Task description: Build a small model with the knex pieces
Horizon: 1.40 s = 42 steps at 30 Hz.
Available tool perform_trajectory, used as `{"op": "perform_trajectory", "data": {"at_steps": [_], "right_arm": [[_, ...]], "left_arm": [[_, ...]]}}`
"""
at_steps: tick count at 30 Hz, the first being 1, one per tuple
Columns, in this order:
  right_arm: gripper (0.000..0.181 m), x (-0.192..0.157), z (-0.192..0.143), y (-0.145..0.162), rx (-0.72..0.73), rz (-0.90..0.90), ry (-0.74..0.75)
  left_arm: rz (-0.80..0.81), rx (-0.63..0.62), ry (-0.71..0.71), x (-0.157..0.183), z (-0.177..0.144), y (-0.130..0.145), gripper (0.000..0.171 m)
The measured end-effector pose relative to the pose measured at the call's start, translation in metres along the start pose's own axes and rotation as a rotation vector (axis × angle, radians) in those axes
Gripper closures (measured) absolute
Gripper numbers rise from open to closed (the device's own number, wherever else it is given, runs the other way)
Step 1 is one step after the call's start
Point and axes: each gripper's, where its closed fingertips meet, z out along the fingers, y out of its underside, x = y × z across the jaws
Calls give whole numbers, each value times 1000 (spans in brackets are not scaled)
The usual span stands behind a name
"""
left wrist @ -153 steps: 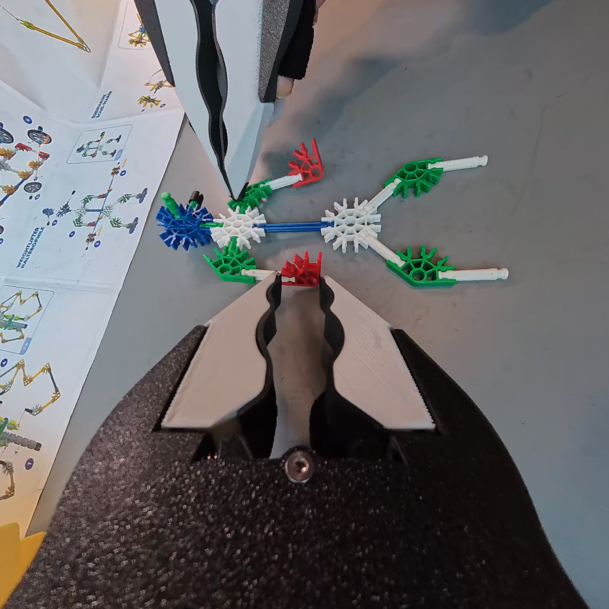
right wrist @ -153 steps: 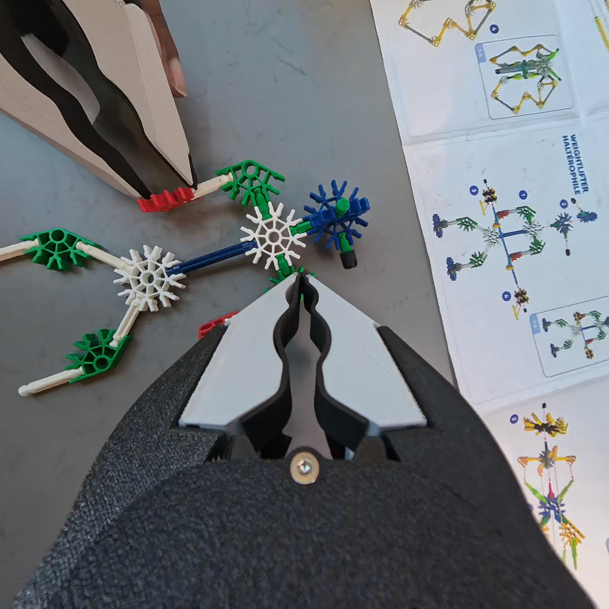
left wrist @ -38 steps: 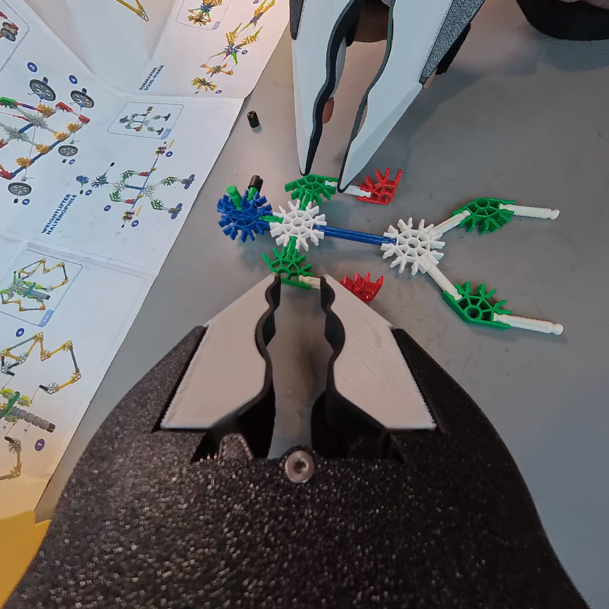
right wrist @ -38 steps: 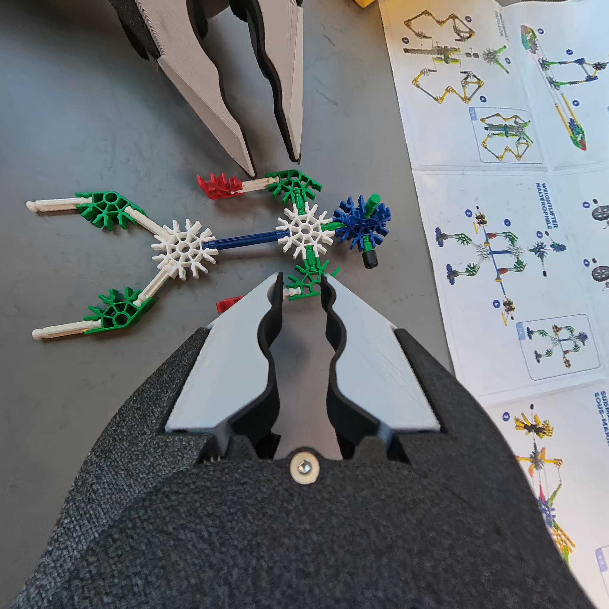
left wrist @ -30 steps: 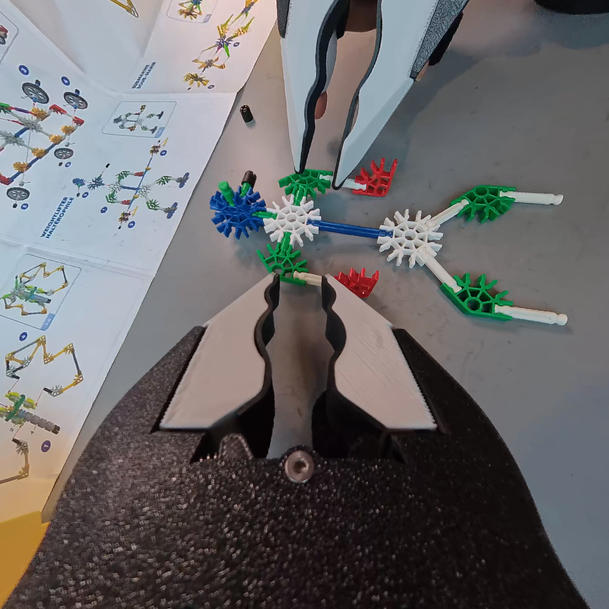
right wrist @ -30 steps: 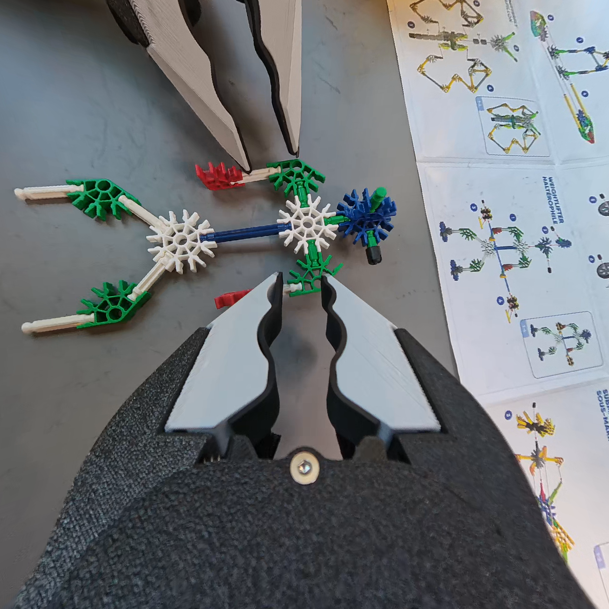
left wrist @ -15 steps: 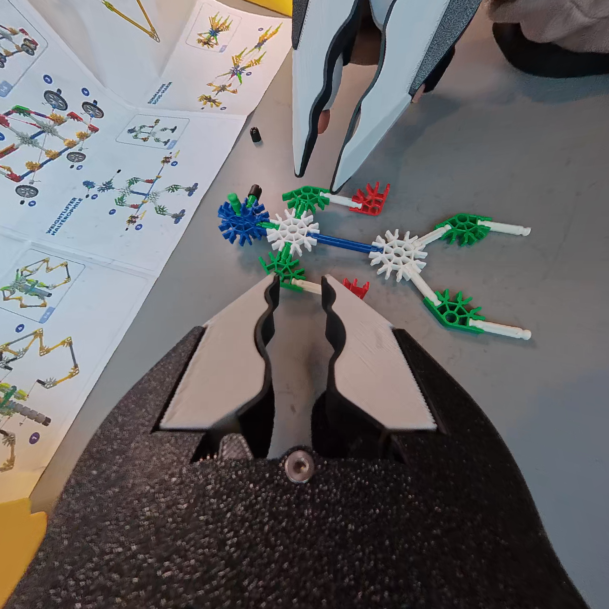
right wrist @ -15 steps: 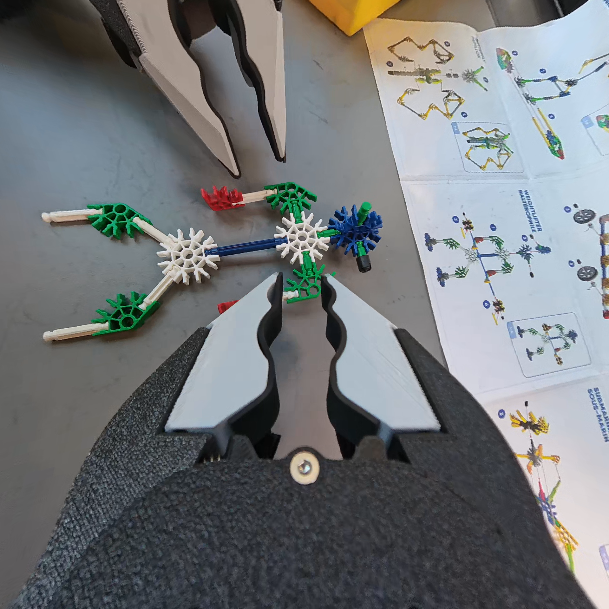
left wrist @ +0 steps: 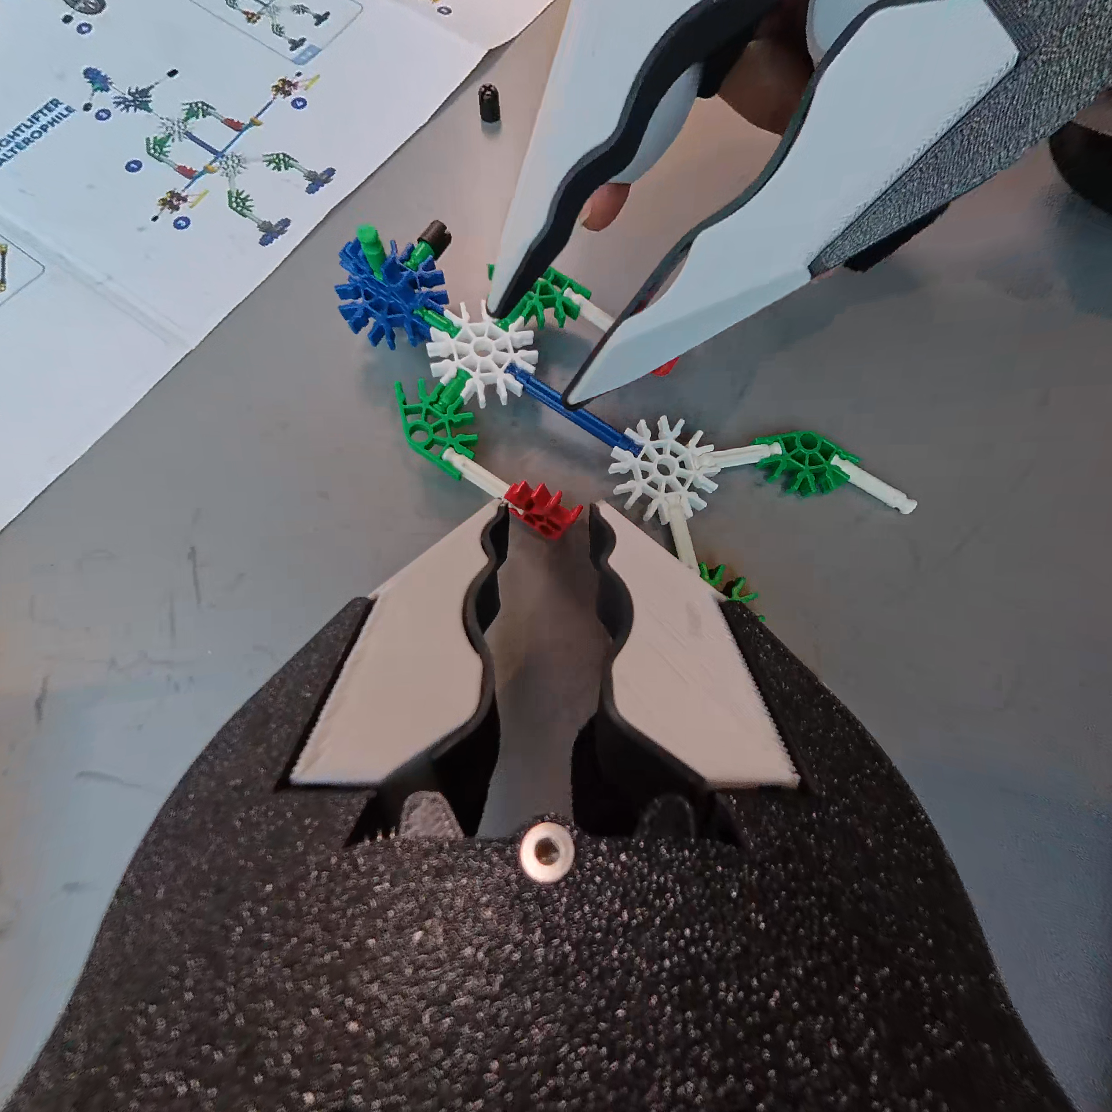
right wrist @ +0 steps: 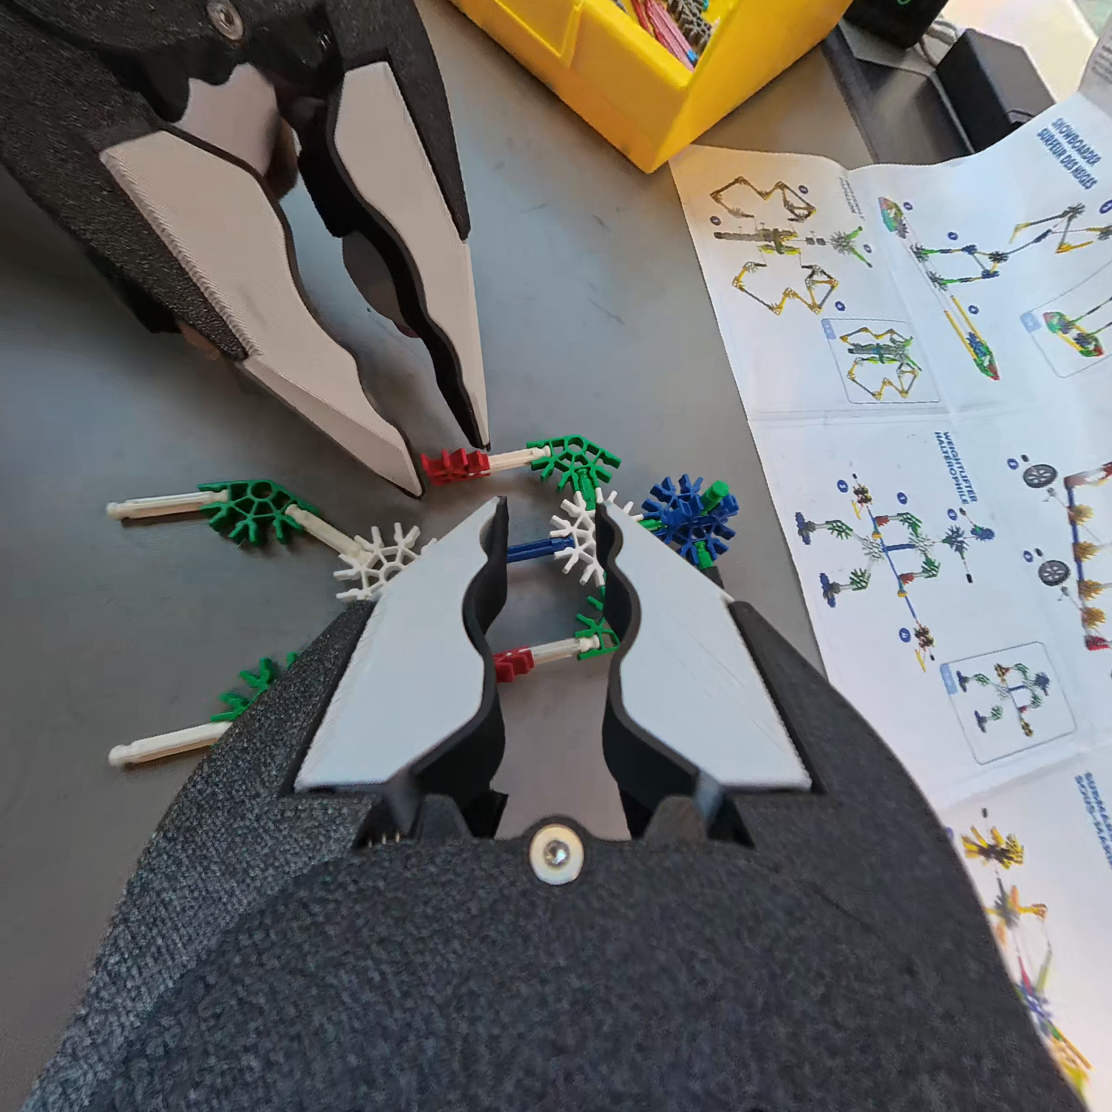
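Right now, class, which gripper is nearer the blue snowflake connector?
Right. The right gripper straddles the white connector beside the blue snowflake connector; the left gripper sits back at a red connector.

The grey table (left wrist: pixel 902 692) lies bare on the right of the left wrist view, open for passage. The toy model (left wrist: pixel 481 355) sprawls across the middle. The right gripper (left wrist: pixel 529 355) stands spread over the model's white hub and blue rod, blocking that side. The left gripper (left wrist: pixel 547 511), fingers apart, closes the near side at a red piece (left wrist: pixel 541 511). An instruction sheet (right wrist: pixel 902 481) and a yellow bin (right wrist: pixel 632 78) crowd the far side beyond the blue hub.
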Motion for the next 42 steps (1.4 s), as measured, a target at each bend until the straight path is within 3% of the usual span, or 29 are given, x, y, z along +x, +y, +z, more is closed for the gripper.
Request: {"op": "perform_trajectory", "data": {"at_steps": [8,18,27,32,42], "right_arm": [[152,0,17,15,-127,0,33],[154,-1,16,16,-114,25,23],[153,0,15,16,-108,34,21],[153,-1,14,16,-105,29,23],[152,-1,14,16,-93,52,7]], "left_arm": [[-98,1,50,-3,2,3,153],[-252,26,181,2,0,2,155],[-264,27,201,2,0,2,162],[-192,30,157,1,-1,1,161],[130,-24,-53,-3,1,5,161]]}}
